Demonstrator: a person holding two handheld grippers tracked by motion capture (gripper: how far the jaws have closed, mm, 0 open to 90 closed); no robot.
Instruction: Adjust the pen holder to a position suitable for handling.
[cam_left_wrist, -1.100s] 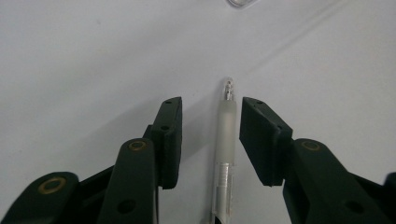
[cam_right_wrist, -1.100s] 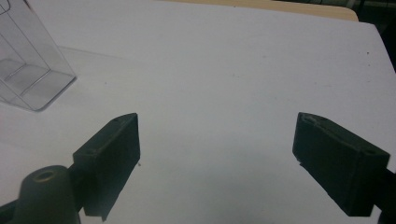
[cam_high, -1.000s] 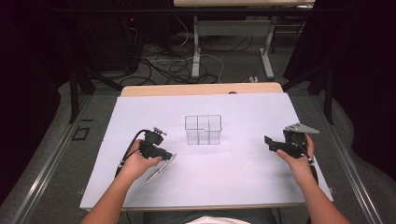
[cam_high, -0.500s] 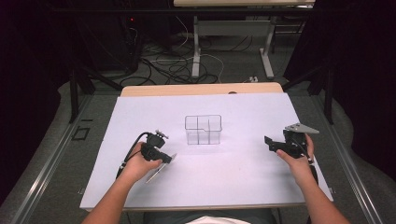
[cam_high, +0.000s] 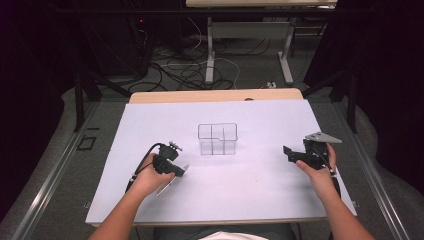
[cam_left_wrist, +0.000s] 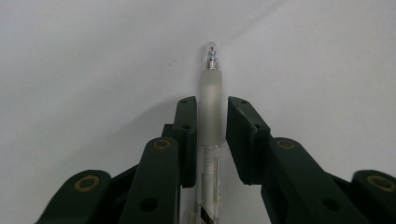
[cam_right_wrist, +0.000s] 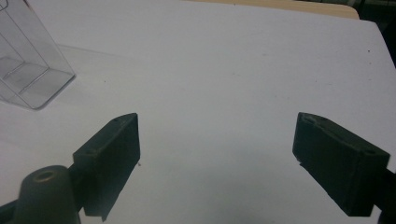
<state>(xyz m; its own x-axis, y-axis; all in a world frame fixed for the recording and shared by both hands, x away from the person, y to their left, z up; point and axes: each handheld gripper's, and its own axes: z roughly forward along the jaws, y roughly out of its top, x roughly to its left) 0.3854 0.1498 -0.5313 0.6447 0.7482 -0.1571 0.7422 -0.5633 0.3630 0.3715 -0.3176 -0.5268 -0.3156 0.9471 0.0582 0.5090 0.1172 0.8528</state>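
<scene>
— Left side, what are you getting?

— Left claw (cam_high: 181, 170) is sitting low on the white worktop (cam_high: 250, 195), straddling a clear pen (cam_left_wrist: 211, 112) that is lying flat. Its jaws have just been closing in, with the pen between them. In the left gripper view they are standing narrow: one pad is looking flush against the frosted grip, and a thin sliver of worktop is showing at the other. I'm judging it not clamped yet.

— Which way is the pen pointing?

— Tip is pointing away from the hand, past the jaw ends; the barrel is running back under the claw body.

— And the right?

— Right claw (cam_high: 288, 151) is idling near the right edge of the worktop, jaws standing wide, nothing between them. In its own view the clear compartment box (cam_right_wrist: 28, 70) is sitting off to one side.

— Where is that box?

— Upright mid-worktop (cam_high: 217, 140), between the two hands and well apart from the pen. Its compartments are looking empty.

— Progress, then?

— Early, I'm reckoning. The reach is done and the grasp is being finished. The lift, the carry and dropping the pen into a compartment are all remaining.
</scene>
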